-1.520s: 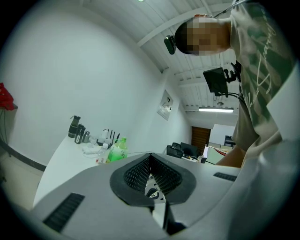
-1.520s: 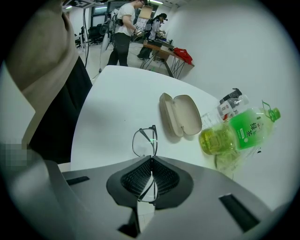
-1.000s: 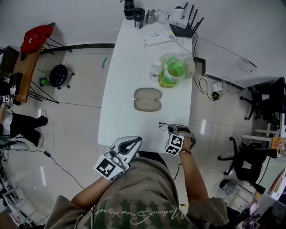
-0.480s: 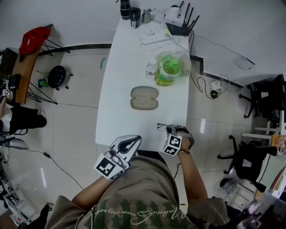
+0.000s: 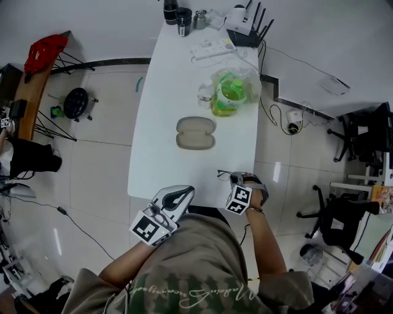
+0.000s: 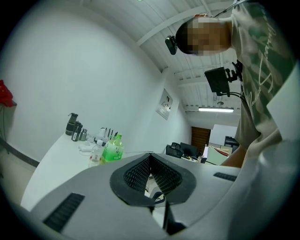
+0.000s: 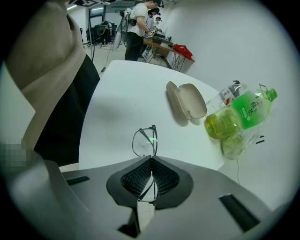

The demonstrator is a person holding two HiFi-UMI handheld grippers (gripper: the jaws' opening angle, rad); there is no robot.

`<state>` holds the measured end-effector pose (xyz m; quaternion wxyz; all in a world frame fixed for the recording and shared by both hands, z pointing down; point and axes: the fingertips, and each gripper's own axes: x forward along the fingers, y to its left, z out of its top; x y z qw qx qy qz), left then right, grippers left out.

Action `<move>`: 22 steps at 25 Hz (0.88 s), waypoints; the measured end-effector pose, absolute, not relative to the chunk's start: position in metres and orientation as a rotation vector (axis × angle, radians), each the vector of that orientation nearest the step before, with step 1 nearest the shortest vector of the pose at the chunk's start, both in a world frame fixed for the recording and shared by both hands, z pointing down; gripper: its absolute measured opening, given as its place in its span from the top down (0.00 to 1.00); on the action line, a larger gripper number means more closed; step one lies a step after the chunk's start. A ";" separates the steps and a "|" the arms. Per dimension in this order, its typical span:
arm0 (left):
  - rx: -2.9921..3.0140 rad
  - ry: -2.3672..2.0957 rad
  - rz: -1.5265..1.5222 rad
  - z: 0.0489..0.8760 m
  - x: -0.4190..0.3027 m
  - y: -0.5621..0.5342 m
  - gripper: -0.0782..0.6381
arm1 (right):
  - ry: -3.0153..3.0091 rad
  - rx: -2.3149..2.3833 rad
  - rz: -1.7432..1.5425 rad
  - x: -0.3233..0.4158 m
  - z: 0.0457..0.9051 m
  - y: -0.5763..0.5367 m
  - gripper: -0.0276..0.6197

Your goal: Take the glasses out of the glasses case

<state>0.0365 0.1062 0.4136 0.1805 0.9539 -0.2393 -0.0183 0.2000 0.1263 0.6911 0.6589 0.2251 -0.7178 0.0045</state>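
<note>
The beige glasses case [image 5: 195, 133] lies open on the white table [image 5: 178, 80], with nothing in its two halves; it also shows in the right gripper view as the case [image 7: 186, 100]. My right gripper [image 5: 236, 179] hangs over the table's near right edge, shut on thin dark-framed glasses [image 5: 225, 175]. Along its jaws, the glasses [image 7: 144, 140] stick out past the tips of the right gripper [image 7: 151, 160], held above the tabletop. My left gripper [image 5: 183, 194] sits at the near edge close to my body; the left gripper [image 6: 151, 158] is shut with nothing in it.
A green bottle [image 5: 228, 95] in a clear bag and a small water bottle [image 5: 205, 96] stand beyond the case. A power strip [image 5: 212, 46], a router [image 5: 244, 22] and dark flasks [image 5: 175, 12] are at the far end. Office chairs [image 5: 344, 221] stand at the right.
The view has shifted a little, so the table and case sit slightly left and higher. Both grippers hold the same places, and the right one keeps the glasses.
</note>
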 end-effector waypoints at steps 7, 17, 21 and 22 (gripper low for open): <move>2.686 -0.691 -0.045 0.418 0.042 0.104 0.88 | -1.626 0.511 0.016 0.206 0.695 0.130 0.93; 2.705 -0.693 -0.047 0.415 0.051 0.103 0.88 | -1.627 0.499 0.018 0.215 0.704 0.145 0.93; 2.704 -0.695 -0.040 0.415 0.052 0.106 0.88 | -1.629 0.495 0.024 0.220 0.706 0.152 0.93; 2.703 -0.695 -0.040 0.414 0.052 0.107 0.88 | -1.629 0.494 0.023 0.220 0.707 0.153 0.93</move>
